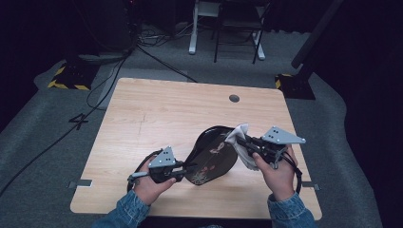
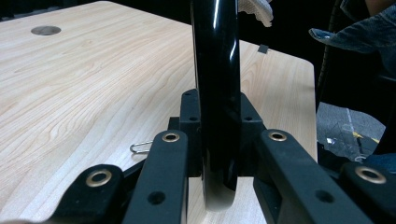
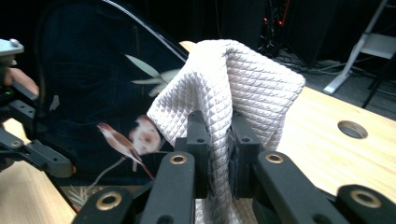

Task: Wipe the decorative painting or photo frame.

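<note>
- Wiping under way, judging by the setup: black lacquered tray point(image 1: 212, 154) tipped up on edge at lower centre of the high view, painted face toward the cloth.
- Left gripper point(image 1: 189, 168) clamped tight on the tray's lower left rim; in the left gripper view point(image 2: 216, 154) glossy edge pinched upright between the jaws.
- Right gripper point(image 1: 241, 139) closed on a white quilted cloth point(image 1: 240, 142), bunched against the tray's upper right edge; same grip at centre of the right gripper view point(image 3: 219, 154).
- Probably left: passing the cloth over the bird-and-leaf painting point(image 3: 135, 135), then laying the tray back on the wooden table point(image 1: 157, 114).
- No brand, label or readable writing anywhere; only painted decoration.
</note>
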{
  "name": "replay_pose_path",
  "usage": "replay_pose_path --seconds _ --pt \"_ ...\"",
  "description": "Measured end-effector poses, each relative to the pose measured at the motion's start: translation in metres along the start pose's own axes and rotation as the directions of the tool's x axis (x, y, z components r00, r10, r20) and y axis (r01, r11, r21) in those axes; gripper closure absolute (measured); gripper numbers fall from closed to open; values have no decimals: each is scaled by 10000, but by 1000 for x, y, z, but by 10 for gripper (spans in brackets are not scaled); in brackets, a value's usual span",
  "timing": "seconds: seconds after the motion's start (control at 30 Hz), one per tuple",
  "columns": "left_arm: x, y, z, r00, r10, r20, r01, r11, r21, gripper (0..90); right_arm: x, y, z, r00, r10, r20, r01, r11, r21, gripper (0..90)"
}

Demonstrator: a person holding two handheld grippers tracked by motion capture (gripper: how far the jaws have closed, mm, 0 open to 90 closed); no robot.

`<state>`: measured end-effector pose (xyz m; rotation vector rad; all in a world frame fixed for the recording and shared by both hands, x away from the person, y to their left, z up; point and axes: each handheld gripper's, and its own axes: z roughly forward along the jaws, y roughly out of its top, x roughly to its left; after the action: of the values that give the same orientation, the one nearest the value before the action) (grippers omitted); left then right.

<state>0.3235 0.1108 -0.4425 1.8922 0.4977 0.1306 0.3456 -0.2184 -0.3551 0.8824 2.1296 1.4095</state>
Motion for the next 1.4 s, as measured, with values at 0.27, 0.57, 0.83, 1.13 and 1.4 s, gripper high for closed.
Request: replay_pose_path --seconds 0.27,0.57,0.83,1.13,1.4 --pt "0 0 0 10000 -6 -1 6 10000 -3 787 -8 -7 -2 9993 295 228 -300 9993 219 820" --pt "0 0 0 10000 -30 -14 30 10000 -1 788 -14 -20 -2 9976 510 467 -539 9966 624 820" --pt "0 0 0 10000 -98 8 98 9999 57 793 -12 -27 0 9968 468 641 -528 9940 955 819" --pt "-3 2 3 10000 60 -70 -59 9998 173 792 2 -10 0 9996 86 284 -105 9975 698 819" --pt "-4 3 4 9998 122 -136 -119 9996 250 793 24 9 6 9984 -504 -239 516 9974 498 819"
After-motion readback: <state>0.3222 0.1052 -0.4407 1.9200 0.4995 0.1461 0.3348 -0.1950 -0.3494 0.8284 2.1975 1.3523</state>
